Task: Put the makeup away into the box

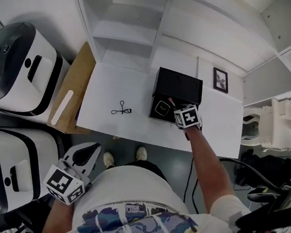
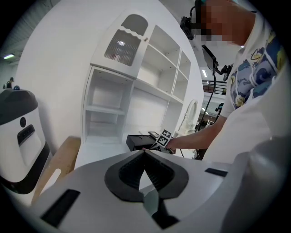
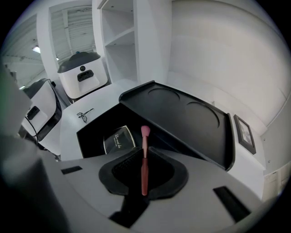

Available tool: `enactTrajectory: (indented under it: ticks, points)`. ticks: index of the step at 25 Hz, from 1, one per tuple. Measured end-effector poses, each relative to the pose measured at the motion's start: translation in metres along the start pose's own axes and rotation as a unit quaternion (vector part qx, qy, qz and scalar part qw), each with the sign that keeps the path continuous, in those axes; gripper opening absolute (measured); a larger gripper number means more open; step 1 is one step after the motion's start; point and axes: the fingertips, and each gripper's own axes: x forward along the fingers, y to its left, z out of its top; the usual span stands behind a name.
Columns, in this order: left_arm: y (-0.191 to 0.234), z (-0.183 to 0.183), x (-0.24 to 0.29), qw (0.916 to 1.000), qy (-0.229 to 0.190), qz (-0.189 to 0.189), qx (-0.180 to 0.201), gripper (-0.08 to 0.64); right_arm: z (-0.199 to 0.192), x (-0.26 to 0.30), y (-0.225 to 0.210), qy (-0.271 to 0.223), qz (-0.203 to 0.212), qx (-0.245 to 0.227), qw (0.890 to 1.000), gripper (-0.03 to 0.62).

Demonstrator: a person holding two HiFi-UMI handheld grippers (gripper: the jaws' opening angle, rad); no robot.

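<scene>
A black box [image 1: 178, 86] with its lid raised stands on the white table [image 1: 118, 85]; a dark compact [image 1: 161, 108] lies inside it. My right gripper [image 1: 179, 111] hovers over the box's front right part, shut on a pink makeup brush [image 3: 144, 159] whose bristle tip [image 3: 145, 131] points down into the box [image 3: 182, 118], next to the compact [image 3: 119, 139]. A black eyelash curler [image 1: 121, 109] lies on the table left of the box. My left gripper [image 1: 83, 156] hangs low beside the person, off the table, its jaws shut with nothing between them [image 2: 144, 152].
A white shelf unit [image 1: 128, 30] stands behind the table, and a small framed picture [image 1: 220, 79] lies right of the box. A wooden board [image 1: 72, 88] leans at the table's left edge, beside two white and black machines [image 1: 17, 68].
</scene>
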Motion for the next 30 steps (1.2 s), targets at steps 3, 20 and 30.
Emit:
enactTrajectory:
  ticks: [3,20,30]
  points:
    - [0.000,0.000,0.002,0.9999,0.002,0.011,-0.004,0.014,0.002,0.010,0.000,0.002,0.006,-0.004,1.000,0.061]
    - [-0.016,0.000,0.023,0.9995,0.015,0.024,-0.012,0.014,0.000,0.026,0.006,-0.008,0.042,0.003,0.999,0.064]
    - [-0.023,0.003,0.033,0.9998,0.020,0.009,-0.005,0.014,-0.004,0.020,0.009,-0.024,0.066,0.001,0.998,0.131]
